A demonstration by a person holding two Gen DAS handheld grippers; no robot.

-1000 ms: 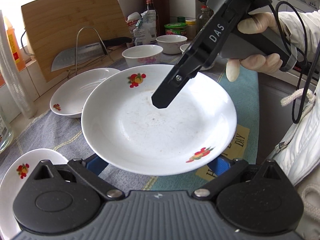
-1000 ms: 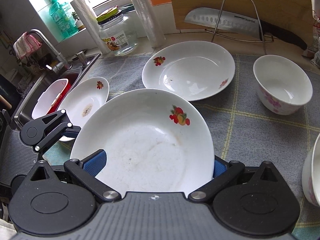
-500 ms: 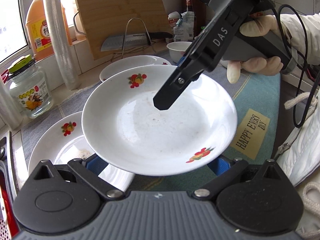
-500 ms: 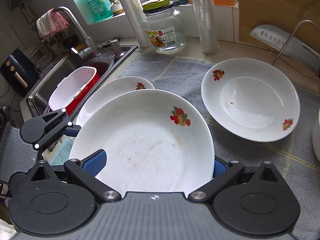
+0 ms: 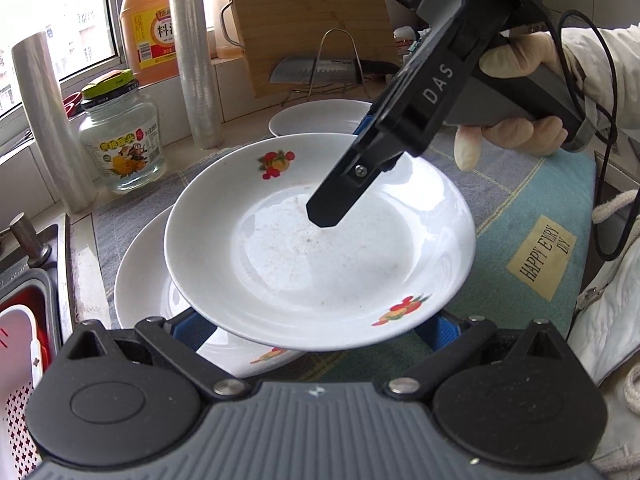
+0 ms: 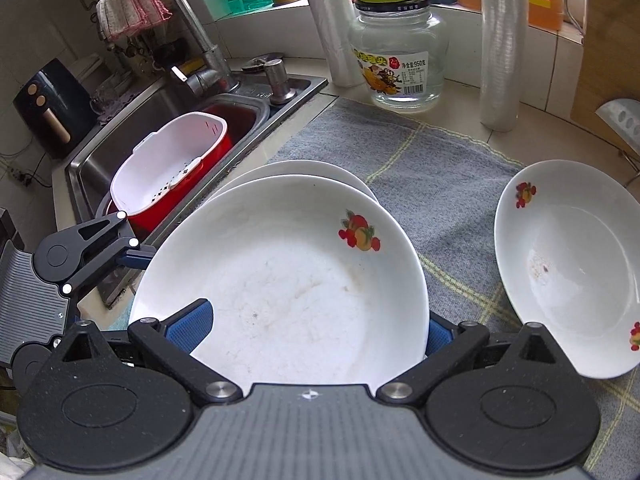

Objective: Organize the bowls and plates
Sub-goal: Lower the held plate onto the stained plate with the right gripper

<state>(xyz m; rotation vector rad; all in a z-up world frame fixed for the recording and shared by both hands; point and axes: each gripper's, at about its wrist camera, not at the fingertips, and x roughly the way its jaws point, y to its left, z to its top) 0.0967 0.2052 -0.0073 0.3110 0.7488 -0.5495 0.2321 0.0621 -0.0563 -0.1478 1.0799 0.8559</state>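
Observation:
A white plate with fruit prints (image 5: pixel 320 256) (image 6: pixel 280 288) is held level in the air by both grippers. My left gripper (image 5: pixel 318 330) has its blue pads under the plate's near rim; their contact is hidden. My right gripper (image 6: pixel 312 326) (image 5: pixel 348 172) clamps the opposite rim, one finger lying inside the plate and one beneath it. In the right wrist view my left gripper (image 6: pixel 136 256) meets the plate's left edge. Directly below lies a matching second plate (image 5: pixel 144 280) (image 6: pixel 304 170) on the grey mat (image 6: pixel 420 168). A third plate (image 6: pixel 568 272) (image 5: pixel 320 118) rests farther right.
A steel sink (image 6: pixel 92 160) with a white and red basket (image 6: pixel 172 168) lies just left of the plates. A glass jar (image 6: pixel 400 60), two film rolls (image 6: pixel 500 60), a cutting board (image 5: pixel 308 20) and a knife on a rack (image 5: pixel 320 70) line the back. A gloved hand (image 5: pixel 516 132) holds the right gripper.
Both grippers have carried the plate leftward along the counter toward the sink. It now hovers over the plate beside the sink, and the bowls have dropped out of view.

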